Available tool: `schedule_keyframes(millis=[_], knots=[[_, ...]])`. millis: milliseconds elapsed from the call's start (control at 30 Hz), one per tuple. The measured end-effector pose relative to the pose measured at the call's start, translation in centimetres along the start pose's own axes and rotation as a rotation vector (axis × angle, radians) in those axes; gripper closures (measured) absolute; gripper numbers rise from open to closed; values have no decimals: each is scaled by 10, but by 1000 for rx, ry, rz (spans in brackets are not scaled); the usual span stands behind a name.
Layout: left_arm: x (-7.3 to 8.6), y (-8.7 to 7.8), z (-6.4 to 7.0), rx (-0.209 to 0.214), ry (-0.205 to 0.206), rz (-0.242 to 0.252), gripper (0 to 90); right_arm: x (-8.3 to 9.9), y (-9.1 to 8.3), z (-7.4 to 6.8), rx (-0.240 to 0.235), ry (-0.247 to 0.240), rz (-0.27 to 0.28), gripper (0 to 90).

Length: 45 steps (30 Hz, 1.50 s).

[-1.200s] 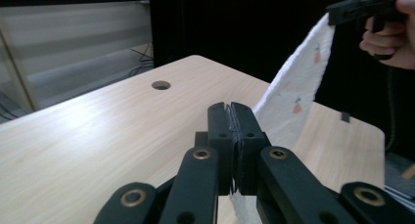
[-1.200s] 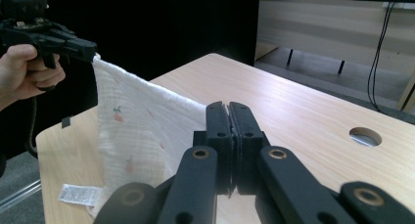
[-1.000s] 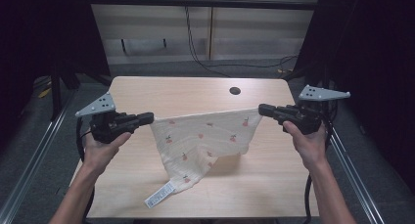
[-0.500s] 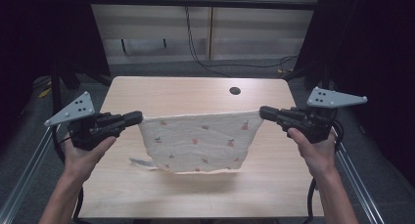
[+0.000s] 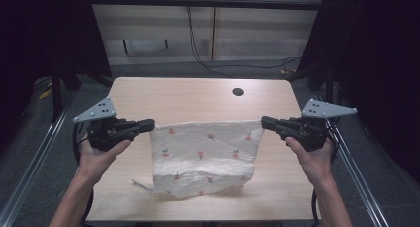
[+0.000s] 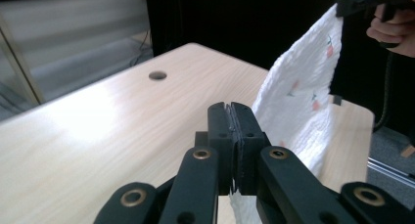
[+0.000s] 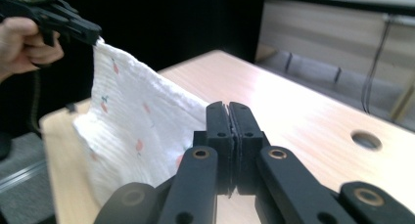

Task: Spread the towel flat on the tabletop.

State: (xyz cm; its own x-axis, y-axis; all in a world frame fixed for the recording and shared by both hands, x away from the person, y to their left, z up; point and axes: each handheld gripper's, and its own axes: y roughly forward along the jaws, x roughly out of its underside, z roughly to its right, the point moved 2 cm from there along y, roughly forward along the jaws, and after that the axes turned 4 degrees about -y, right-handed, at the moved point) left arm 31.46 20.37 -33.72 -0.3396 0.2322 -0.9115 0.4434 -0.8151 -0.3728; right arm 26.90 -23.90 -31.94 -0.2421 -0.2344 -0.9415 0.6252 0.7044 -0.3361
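Note:
A white cloth point(image 5: 203, 155) with small red cherry prints hangs stretched between my two grippers above the wooden table point(image 5: 188, 100). Its lower edge rests crumpled on the tabletop. My left gripper point(image 5: 148, 124) is shut on the cloth's upper left corner, and my right gripper point(image 5: 265, 122) is shut on the upper right corner. In the left gripper view the jaws point(image 6: 230, 111) are pressed together with the cloth point(image 6: 298, 101) running off to the far gripper point(image 6: 364, 1). In the right gripper view the closed gripper point(image 7: 229, 111) pinches the cloth point(image 7: 132, 131), which leads to the other gripper point(image 7: 73, 23).
A round cable hole point(image 5: 237, 92) sits near the table's far right. Metal rails point(image 5: 34, 167) run along both sides of the table. A wall with hanging cables point(image 5: 195, 38) stands behind.
The grippers have pulled the cloth out from a twisted bunch into a flat hanging sheet. The cloth's dangling label end has dropped onto the table.

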Motion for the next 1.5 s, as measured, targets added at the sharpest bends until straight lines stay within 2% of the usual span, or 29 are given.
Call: schedule_keyframes(millis=[100, 433, 533, 767, 867, 967, 1133, 1367, 1500], knots=[[8, 13, -9, 5, -31, -18, 886, 11, 9, 11, 4, 28, -25, 892], [13, 35, -25, -13, -65, -61, 885, 23, 36, 40, 27, 88, -57, 891], [13, 37, -30, -32, -64, -71, 885, 25, 44, 47, 30, 103, -65, 892], [25, 43, -44, -41, -111, -66, 884, 31, 61, 57, 24, 104, -92, 891], [32, 48, -49, -40, -139, -70, 884, 35, 68, 61, 19, 119, -98, 891], [34, 53, -53, -48, -143, -83, 884, 39, 76, 64, 25, 119, -125, 890], [41, 61, -58, -55, -156, -93, 882, 45, 86, 71, 29, 137, -139, 888], [47, 72, -69, -90, -161, -124, 876, 53, 98, 78, 44, 147, -161, 876], [48, 77, -73, -86, -176, -130, 877, 58, 104, 83, 53, 159, -180, 879]])
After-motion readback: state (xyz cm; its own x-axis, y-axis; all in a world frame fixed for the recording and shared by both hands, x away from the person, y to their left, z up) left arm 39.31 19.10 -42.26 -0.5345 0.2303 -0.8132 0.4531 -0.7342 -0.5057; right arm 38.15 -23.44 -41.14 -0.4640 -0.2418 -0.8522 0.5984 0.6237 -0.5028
